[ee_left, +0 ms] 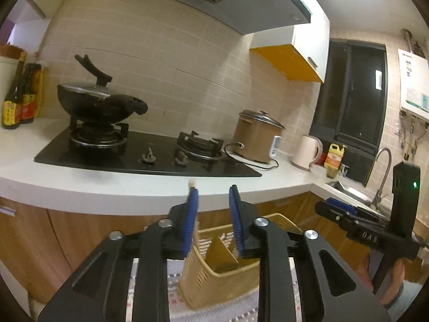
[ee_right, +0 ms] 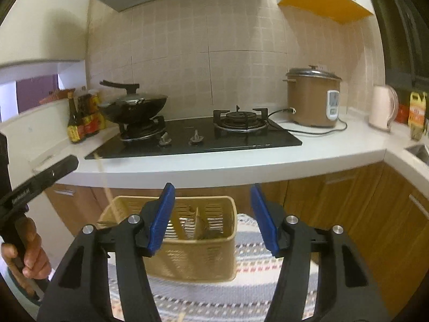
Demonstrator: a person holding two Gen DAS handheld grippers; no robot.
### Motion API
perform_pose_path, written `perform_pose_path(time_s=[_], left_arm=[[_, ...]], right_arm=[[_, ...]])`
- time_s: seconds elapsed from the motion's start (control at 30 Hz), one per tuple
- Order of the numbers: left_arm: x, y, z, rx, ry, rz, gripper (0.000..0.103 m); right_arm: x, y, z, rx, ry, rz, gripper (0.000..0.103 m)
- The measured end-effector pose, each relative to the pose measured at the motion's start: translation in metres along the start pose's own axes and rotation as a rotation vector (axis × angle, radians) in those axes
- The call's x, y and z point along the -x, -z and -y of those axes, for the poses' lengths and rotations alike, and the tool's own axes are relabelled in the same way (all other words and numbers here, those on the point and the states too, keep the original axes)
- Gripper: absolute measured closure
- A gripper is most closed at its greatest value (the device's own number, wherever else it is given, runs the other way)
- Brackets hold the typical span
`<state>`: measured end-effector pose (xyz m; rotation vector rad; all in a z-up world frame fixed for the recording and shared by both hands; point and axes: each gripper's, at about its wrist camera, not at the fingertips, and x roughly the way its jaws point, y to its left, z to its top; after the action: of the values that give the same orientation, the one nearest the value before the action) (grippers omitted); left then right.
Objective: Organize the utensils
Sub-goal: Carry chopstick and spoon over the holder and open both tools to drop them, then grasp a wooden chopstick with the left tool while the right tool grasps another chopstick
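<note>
A tan slotted utensil basket with a divider stands on a striped cloth; it also shows in the right wrist view. My left gripper is above the basket, jaws a little apart, with a pale stick tip against the left finger. In the right wrist view a pale chopstick hangs down into the basket's left end. My right gripper is open and empty, in front of the basket.
A white counter carries a black gas hob, a lidded wok, sauce bottles, a brown rice cooker and a pale kettle. A sink with tap is at right. Wooden cabinets below.
</note>
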<state>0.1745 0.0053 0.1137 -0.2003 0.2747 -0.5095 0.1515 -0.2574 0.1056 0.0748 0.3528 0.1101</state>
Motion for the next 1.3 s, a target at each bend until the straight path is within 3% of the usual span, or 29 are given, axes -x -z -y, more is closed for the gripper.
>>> perform_pose_path(time_s=[0.1,0.23,0.5,0.67,0.83,0.97,1.13,1.3], left_arm=[[0.017,-0.002,0.004,-0.003,-0.009,-0.035,0.078],[0.036,0.003,0.008,0.028,0.01,-0.158,0.072],[0.054,0.031,0.022,0.024,-0.023,-0.411,0.071],[0.052,0.075,0.016,0.059,-0.045,-0.564,0.071],[0.041,0.143,-0.003,0.114,-0.08,-0.719,0.073],[0.032,0.171,-0.015,0.166,-0.091,-0.755,0.074],[0.022,0.184,-0.012,0.153,-0.098,-0.772,0.074],[0.01,0.188,0.007,0.074,-0.162,-0.773,0.074]], right_arm=[[0.019,-0.002,0.003,-0.044,-0.021,-0.027,0.048],[0.04,0.0,0.004,-0.087,-0.041,-0.107,0.048],[0.053,0.027,-0.007,-0.112,-0.082,-0.364,0.048],[0.044,0.065,-0.013,-0.109,-0.084,-0.513,0.048],[0.023,0.106,-0.02,-0.137,-0.085,-0.634,0.049],[0.001,0.13,-0.027,-0.166,-0.081,-0.733,0.066],[-0.021,0.147,-0.033,-0.193,-0.081,-0.8,0.067],[-0.045,0.154,-0.041,-0.178,-0.049,-0.857,0.067]])
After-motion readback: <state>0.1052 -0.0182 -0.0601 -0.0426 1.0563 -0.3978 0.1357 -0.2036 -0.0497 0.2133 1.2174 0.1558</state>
